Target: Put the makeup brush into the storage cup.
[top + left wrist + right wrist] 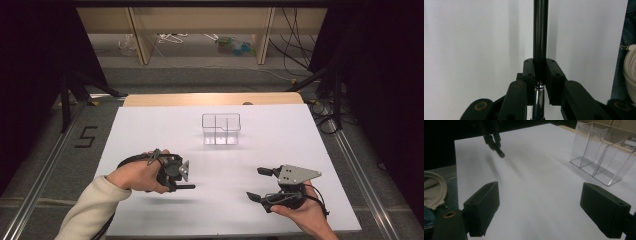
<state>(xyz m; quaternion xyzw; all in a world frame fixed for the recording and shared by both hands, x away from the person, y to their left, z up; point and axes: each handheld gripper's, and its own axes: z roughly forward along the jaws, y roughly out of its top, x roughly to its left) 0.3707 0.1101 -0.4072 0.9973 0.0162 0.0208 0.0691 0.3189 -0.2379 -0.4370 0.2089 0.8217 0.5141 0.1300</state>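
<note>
My left gripper [186, 181] is clamped on a slim black rod [540, 32], its jaws pressed tight against the shaft. In my left gripper view the rod runs straight up from between the jaws, and below them a shiny chrome section [538, 100] of the same piece shows, so it may be a pen or a small tool; I cannot tell which. From above, the dark tip of the rod pokes out toward the right, held just over the white table [150, 130].

My landmark is the clear plastic organizer [221, 129], a small divided box standing upright on the far half of the table. My left gripper sits on the near side of it and to its left, well apart from it. My right gripper [257, 184] sits on the near side and to its right, also well apart.

My right gripper has its jaws spread wide and holds nothing. In my right gripper view, the organizer [602, 152] stands beyond the jaws, and the other gripper's rod tip [500, 153] hangs above the table farther off.

A cream sleeve [92, 210] covers my left forearm.
</note>
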